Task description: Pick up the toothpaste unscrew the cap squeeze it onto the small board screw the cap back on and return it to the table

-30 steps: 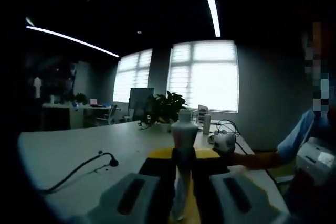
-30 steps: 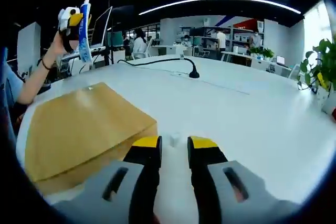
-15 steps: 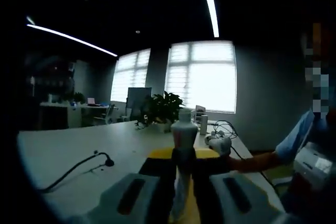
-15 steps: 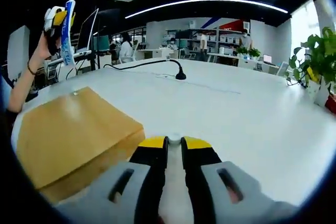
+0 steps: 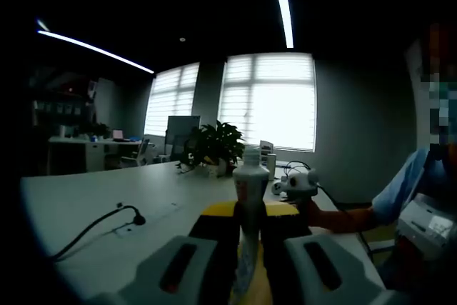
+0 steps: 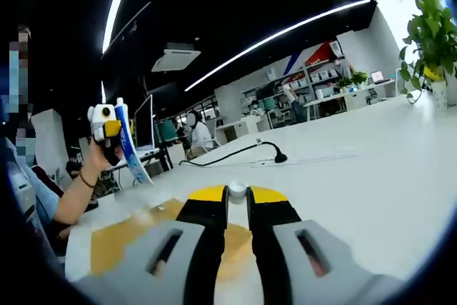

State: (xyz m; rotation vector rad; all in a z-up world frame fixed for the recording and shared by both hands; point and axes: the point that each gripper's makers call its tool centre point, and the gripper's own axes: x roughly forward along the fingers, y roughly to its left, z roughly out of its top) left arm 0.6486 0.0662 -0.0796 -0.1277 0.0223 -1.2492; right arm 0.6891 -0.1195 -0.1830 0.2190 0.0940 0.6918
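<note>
The left hand-held gripper point(image 5: 248, 213) clamps a soft white toothpaste tube point(image 5: 247, 233) upright between its yellow-tipped jaws, the threaded neck bare at the top. The right hand-held gripper point(image 6: 237, 194) pinches a small white round cap point(image 6: 237, 191) between nearly closed jaws. Below them lies a flat tan board point(image 6: 136, 237) on the smooth white surface point(image 6: 371, 169). Farther off, a black cable point(image 6: 235, 153) curves, then a leafy potted plant point(image 5: 211, 149).

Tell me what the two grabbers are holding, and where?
The left gripper holds the toothpaste tube around its body, nozzle end up. The right gripper pinches the small white cap between its tips.
</note>
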